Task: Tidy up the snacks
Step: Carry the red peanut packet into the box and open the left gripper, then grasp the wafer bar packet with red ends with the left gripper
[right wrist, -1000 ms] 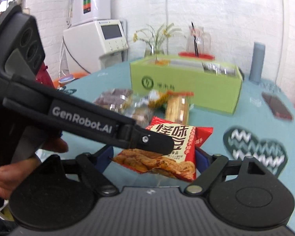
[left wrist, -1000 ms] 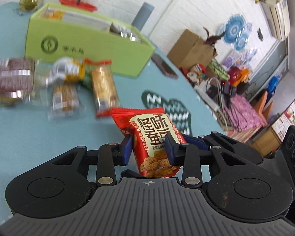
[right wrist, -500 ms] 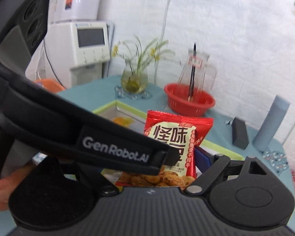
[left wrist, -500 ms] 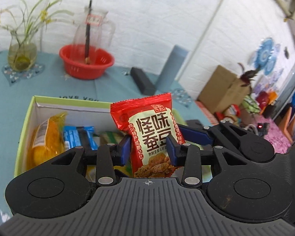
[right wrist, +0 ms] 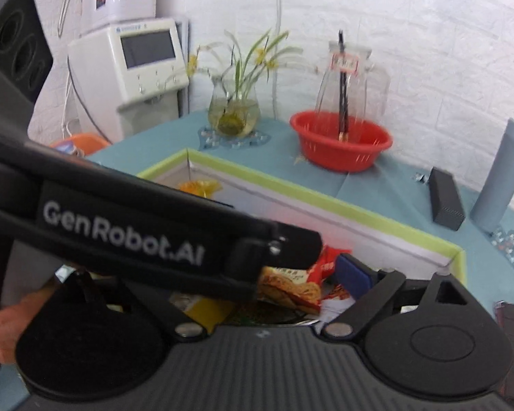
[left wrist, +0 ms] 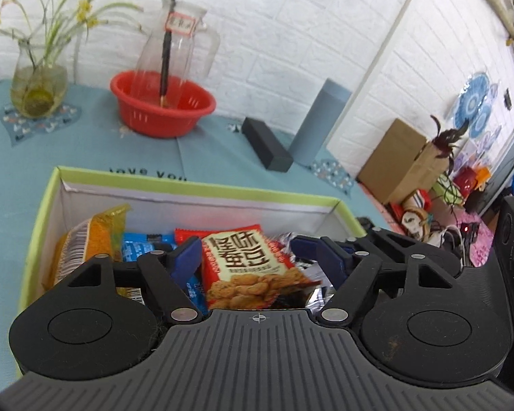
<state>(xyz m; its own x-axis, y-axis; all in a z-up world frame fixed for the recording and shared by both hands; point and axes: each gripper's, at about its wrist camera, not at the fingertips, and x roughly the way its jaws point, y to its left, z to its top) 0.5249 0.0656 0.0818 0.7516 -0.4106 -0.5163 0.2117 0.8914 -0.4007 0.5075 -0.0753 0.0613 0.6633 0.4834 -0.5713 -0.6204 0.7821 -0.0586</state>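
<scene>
Since half a second ago, the left gripper (left wrist: 253, 257) has spread wide, dropping the red snack bag (left wrist: 253, 267) into the green box (left wrist: 195, 188). Light and crinkly, it is best pinched by an edge. The right gripper (right wrist: 257, 284) seems open, though half hidden.

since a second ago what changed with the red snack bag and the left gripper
The left gripper carried the red snack bag from above the table to over the green box, then opened; the bag now lies loose among the snacks inside. The red basket and vase stayed put.

The left hand-held gripper (right wrist: 284, 257) is hiding most of the red snack packet (right wrist: 291, 287) (its print blurring) and the right hand-held gripper's left finger.
</scene>
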